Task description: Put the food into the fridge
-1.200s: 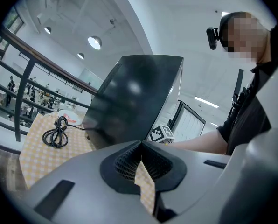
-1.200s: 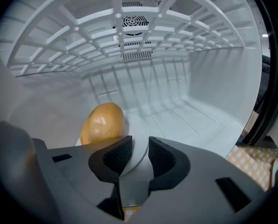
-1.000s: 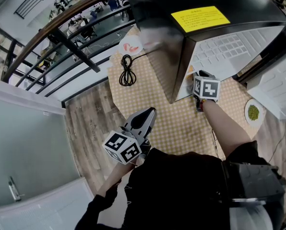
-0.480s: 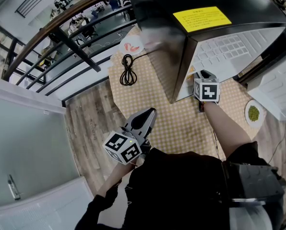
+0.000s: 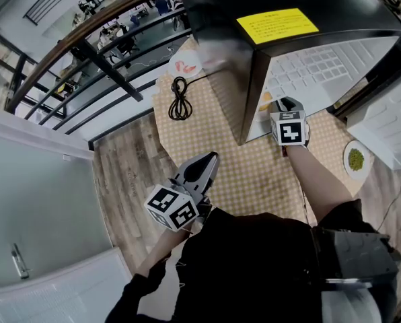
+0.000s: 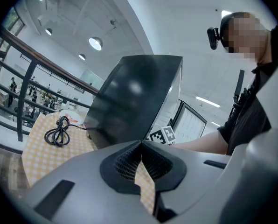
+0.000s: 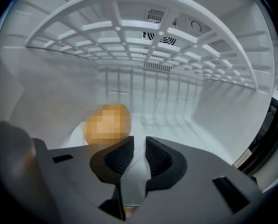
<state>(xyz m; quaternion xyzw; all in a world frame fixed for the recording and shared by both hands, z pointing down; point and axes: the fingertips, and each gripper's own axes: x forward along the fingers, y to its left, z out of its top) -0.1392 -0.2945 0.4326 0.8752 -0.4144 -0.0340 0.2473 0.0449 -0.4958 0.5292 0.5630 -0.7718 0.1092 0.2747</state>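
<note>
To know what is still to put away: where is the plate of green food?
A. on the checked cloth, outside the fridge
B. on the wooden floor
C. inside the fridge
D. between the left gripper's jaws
A: the head view shows the plate of green food on the checked cloth, right of the open fridge.

Head view: the black fridge [image 5: 221,19] runs off the frame at 12 o'clock, and the print on its yellow label [image 5: 277,24] is too small to read. At 3 o'clock a plate [image 5: 347,163] holds something green, too small to name. Just left of 12 o'clock, a white disc [image 5: 184,64] with red marks is too small to identify. Toward 6 o'clock, the person's dark torso [image 5: 254,268] covers the checked worktop [image 5: 254,173].

Right gripper view: inside the fridge, orange-brown food [image 7: 107,124] near 9 o'clock is blurred, and its kind cannot be told.
</note>
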